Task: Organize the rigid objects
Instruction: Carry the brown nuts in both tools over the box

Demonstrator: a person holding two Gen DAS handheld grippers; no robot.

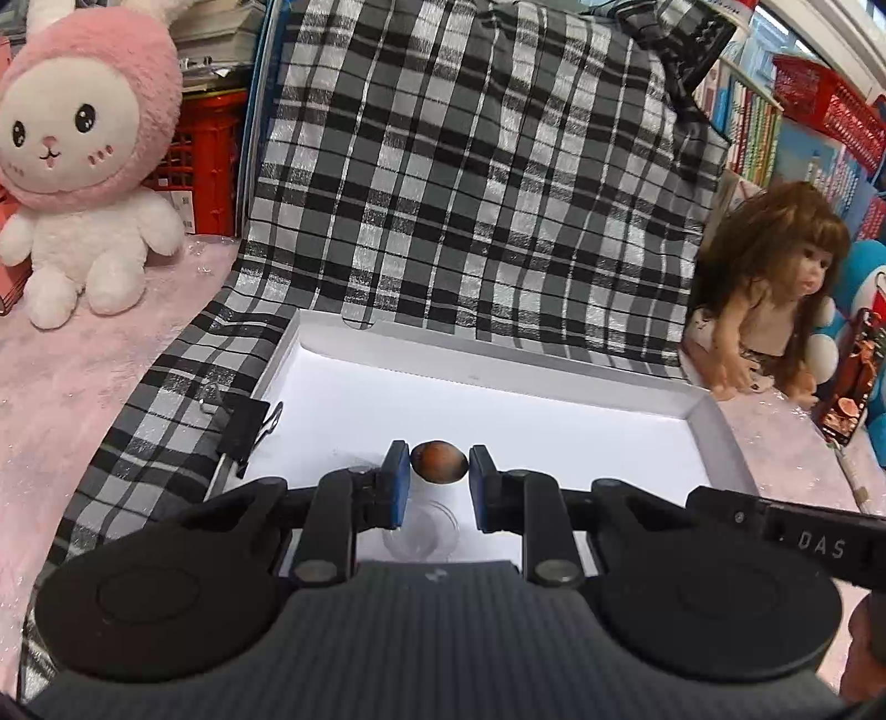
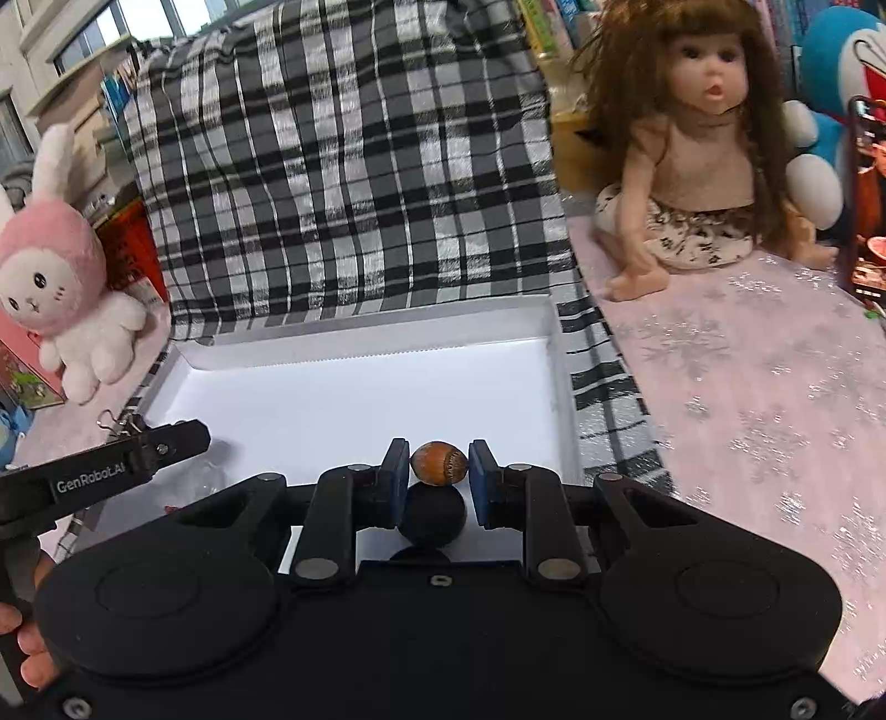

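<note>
Pink bunny plush [image 1: 83, 160], long-haired doll [image 2: 703, 138], blue plush [image 2: 847, 72], plaid cloth [image 1: 470, 183]

Pink glittery tabletop [image 2: 747, 387] under plaid cloth [image 2: 343, 183], white tray [image 2: 365, 340], bunny plush [image 1: 83, 160], doll [image 2: 703, 138].

Bookshelves [image 1: 747, 127] behind plaid drape [image 1: 470, 183], windows [image 2: 94, 39].
</note>
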